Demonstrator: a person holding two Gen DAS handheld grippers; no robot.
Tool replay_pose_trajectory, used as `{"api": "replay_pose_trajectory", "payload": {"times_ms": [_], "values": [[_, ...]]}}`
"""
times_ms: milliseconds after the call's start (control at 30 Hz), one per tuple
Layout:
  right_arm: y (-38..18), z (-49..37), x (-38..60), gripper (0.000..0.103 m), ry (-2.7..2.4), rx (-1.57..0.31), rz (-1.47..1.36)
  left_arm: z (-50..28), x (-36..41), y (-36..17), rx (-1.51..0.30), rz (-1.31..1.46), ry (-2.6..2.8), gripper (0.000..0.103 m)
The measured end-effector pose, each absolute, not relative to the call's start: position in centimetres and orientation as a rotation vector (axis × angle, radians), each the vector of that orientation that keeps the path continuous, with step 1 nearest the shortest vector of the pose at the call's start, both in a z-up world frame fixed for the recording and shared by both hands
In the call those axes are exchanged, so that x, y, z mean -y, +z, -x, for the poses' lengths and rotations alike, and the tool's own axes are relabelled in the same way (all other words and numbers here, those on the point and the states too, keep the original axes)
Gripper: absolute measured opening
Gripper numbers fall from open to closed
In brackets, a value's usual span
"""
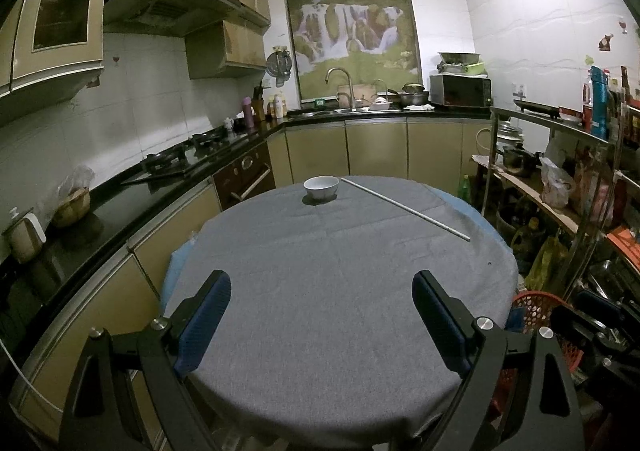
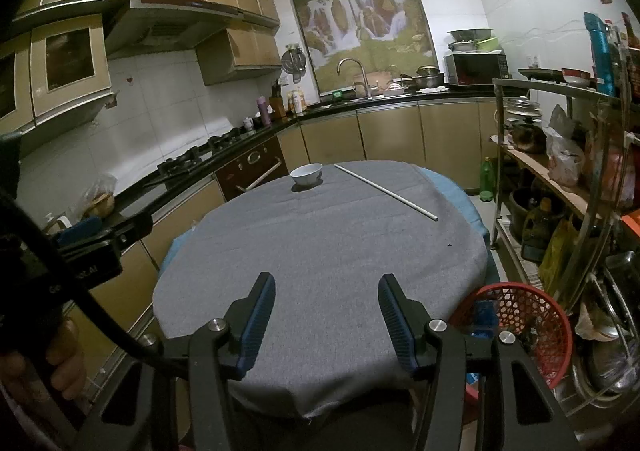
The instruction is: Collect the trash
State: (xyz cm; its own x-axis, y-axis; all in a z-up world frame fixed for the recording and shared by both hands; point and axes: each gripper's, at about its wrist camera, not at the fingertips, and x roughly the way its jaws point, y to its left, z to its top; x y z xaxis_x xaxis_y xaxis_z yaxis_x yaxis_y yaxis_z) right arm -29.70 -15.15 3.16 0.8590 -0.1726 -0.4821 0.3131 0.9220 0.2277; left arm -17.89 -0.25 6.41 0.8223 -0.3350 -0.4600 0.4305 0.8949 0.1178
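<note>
Trash is hard to identify: only a thin white rod (image 1: pixel 404 208) and a white bowl (image 1: pixel 321 187) sit on the grey table (image 1: pixel 320 311), both at the far side, well beyond either tool. Rod runs diagonally from beside the bowl toward the right edge, nearer the right gripper (image 2: pixel 326 321). Red basket (image 2: pixel 524 327) stands beside the table, contents unclear. Left gripper (image 1: pixel 322 321) spread wide, right moderately spread, both empty.

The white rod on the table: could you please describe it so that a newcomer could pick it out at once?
Start at the round table under its grey cloth, in the middle of the kitchen. On its far side stands a small white bowl; just right of that bowl lies the white rod, running diagonally toward the table's right edge. It is the only long, thin, straight thing on the cloth.
</note>
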Motion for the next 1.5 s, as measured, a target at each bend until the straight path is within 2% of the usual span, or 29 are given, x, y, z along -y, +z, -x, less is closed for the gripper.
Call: {"api": "replay_pose_trajectory", "payload": {"times_ms": [1500], "values": [[2.9,29.4,15.1,0.058,-0.255,-0.482,-0.317,17.5,0.2,5.3,-0.475,-0.252,-0.403,0.092]]}}
